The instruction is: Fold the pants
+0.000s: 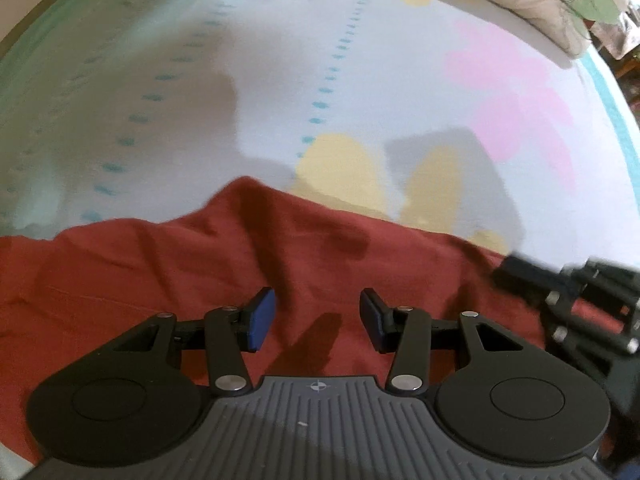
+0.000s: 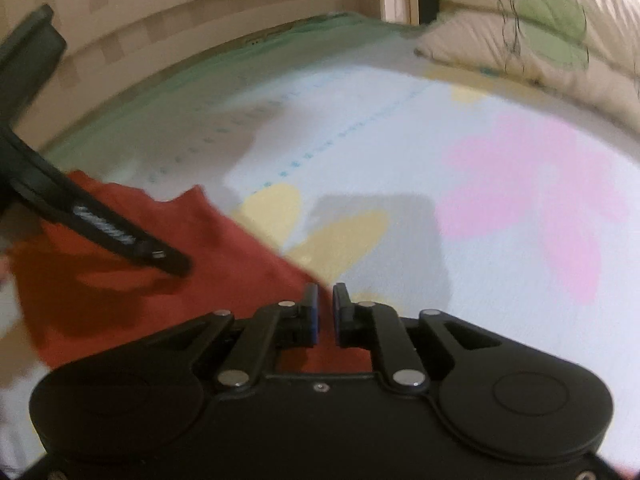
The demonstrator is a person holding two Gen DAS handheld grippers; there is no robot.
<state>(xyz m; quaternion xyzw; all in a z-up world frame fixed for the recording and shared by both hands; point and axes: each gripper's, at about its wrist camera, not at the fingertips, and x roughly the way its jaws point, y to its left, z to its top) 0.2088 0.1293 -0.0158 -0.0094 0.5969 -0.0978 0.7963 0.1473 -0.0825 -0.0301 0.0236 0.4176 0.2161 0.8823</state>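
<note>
Red pants (image 1: 200, 280) on bedsheet (image 1: 280, 80), tools apart

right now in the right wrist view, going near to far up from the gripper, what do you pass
right gripper → edge of the red pants → yellow patch on the bedsheet → dotted blue line → green sheet border → wooden bed rail

Patterned bedsheet (image 1: 280, 60), pillows (image 2: 540, 32), wooden bed frame (image 2: 200, 4)
</note>
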